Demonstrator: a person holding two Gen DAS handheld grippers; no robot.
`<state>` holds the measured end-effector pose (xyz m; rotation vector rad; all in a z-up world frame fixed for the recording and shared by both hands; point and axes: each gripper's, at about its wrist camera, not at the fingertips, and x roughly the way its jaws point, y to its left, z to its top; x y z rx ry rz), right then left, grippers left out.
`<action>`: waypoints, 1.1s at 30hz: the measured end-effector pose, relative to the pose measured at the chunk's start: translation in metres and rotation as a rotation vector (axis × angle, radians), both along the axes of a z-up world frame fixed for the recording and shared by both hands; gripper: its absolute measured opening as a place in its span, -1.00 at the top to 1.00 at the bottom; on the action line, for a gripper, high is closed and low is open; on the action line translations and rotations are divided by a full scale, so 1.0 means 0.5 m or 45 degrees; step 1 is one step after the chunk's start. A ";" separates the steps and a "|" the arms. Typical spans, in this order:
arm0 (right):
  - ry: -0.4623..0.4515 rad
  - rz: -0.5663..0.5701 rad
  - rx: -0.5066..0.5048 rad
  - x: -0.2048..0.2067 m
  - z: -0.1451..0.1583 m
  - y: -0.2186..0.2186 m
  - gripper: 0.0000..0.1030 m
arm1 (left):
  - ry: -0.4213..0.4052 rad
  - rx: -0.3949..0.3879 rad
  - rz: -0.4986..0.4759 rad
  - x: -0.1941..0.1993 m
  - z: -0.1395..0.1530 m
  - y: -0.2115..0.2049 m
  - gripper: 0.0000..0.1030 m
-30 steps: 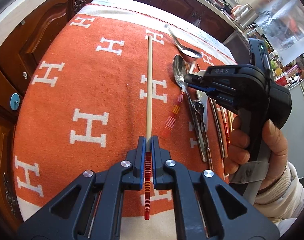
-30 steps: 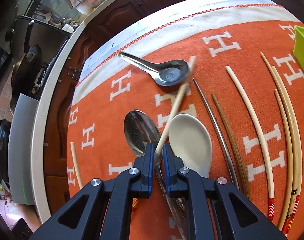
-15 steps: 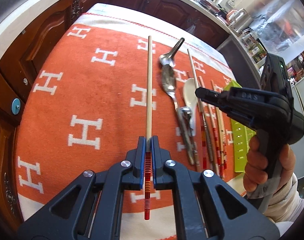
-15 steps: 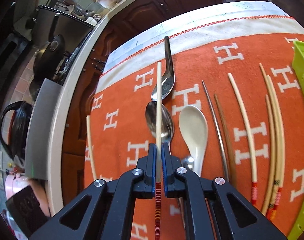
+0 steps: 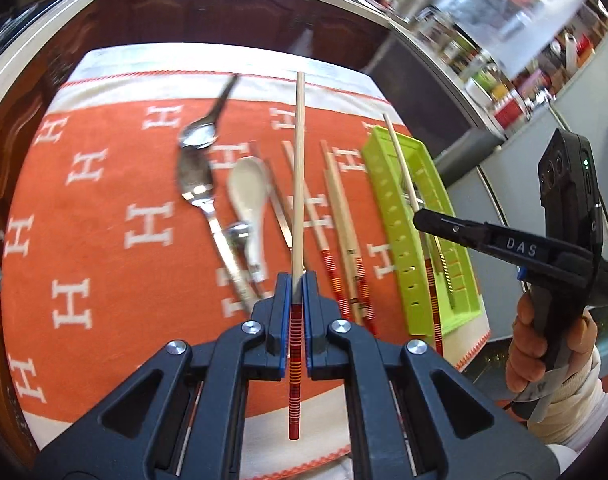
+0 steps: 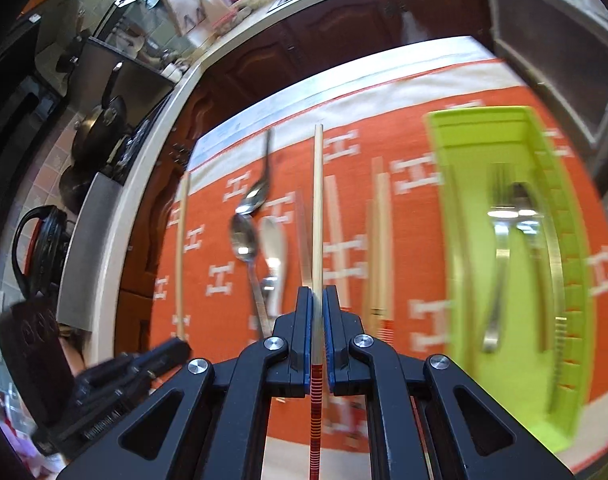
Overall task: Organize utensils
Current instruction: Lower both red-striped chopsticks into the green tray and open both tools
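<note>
Both grippers pinch a chopstick each. From the left wrist view, the left gripper presses its two blue-lined fingers together on a pale chopstick with a red striped end, which points to 12 o'clock above the orange cloth with white H marks. At 10 o'clock from the fingertips two metal spoons lie in a line, bowl touching bowl, and a white ceramic spoon lies just beside them. At 1 o'clock more chopsticks lie on the cloth side by side, and beyond them stands the green tray, at the cloth's edge. At 3 o'clock the right gripper hangs over the tray, held by a hand, with a second chopstick in its closed jaws. From the right wrist view, the right gripper clamps this chopstick, which also points to 12 o'clock. The green tray lies at 2 o'clock, blurred, with metal cutlery inside it; which pieces, I cannot tell. At 9 o'clock the left gripper shows with its chopstick rising from it, and the spoons lie between the two held chopsticks.
</note>
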<state>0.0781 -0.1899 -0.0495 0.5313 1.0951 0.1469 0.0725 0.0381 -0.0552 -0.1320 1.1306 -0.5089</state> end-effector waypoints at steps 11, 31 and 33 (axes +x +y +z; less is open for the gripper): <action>0.067 -0.097 -0.133 -0.075 -0.030 -0.197 0.91 | 0.046 0.059 -0.141 0.007 0.017 -0.218 0.94; 0.065 -0.195 -0.326 -0.063 -0.089 -0.295 0.75 | 0.080 0.181 -0.165 -0.002 -0.075 -0.426 0.94; 0.045 -0.199 -0.339 -0.073 -0.077 -0.287 0.75 | 0.064 0.202 -0.164 -0.009 -0.068 -0.417 0.90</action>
